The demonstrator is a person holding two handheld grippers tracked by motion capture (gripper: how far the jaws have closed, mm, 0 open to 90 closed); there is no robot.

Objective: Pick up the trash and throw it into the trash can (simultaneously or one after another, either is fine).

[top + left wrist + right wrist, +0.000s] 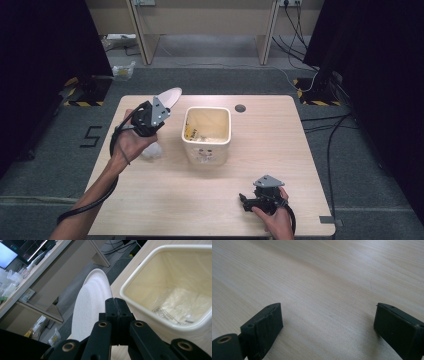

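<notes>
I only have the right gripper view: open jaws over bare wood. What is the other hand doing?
Observer: The left gripper is shut on a white paper plate, held tilted beside a cream bin.
Operator: Anything in that bin?
Observer: A clear liner with a printed label lying at the bottom.
Operator: Where is my gripper relative to it?
Observer: The right gripper rests near the table's front edge, well apart from the bin.

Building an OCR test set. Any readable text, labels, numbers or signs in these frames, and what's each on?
"5": black mark on the grey floor left of the table.
Label on the plastic bag inside the cream bin: print too small to read.
Dark marks on the bin's inner wall, high view: blurred, unreadable.
Monitor, left gripper view: nothing legible.
</notes>
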